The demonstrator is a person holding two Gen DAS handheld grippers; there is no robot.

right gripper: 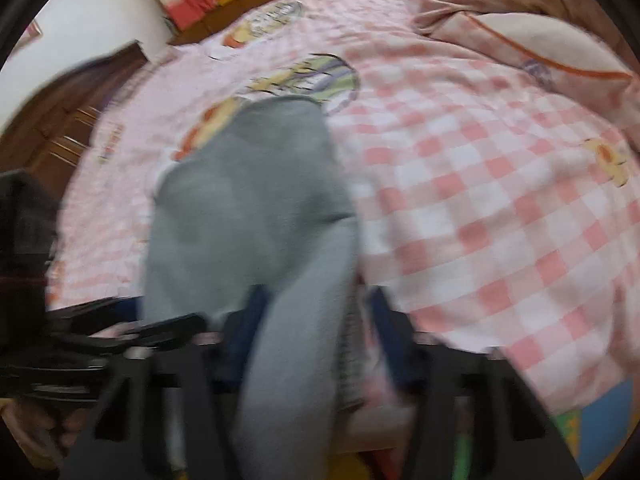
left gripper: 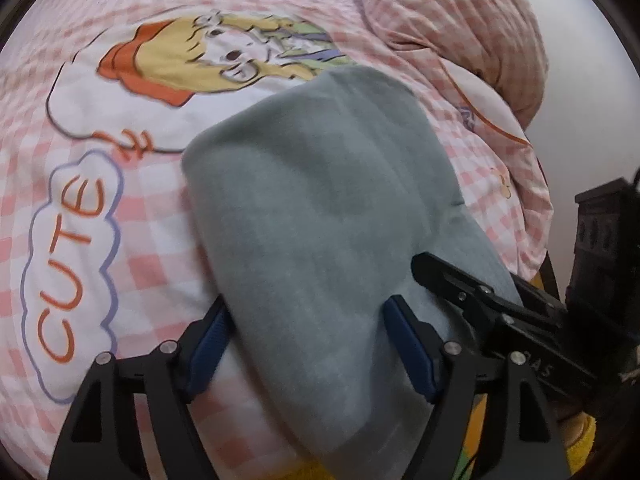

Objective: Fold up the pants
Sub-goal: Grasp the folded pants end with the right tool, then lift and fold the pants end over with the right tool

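Grey fleece pants lie folded lengthwise on a pink checked bedsheet with cartoon prints. My left gripper is open, its blue pads straddling the near part of the pants. The black right gripper lies against the pants' right edge. The right wrist view is blurred. In it the pants run away from the camera, and a narrower grey strip passes between the spread fingers of my right gripper, with a gap on its right side. The left gripper sits just to the left.
A bunched pink checked quilt is piled at the far right of the bed. Brown wooden furniture stands beyond the bed's left side, with a red box near the wall. A dark carved wooden piece is at the right edge.
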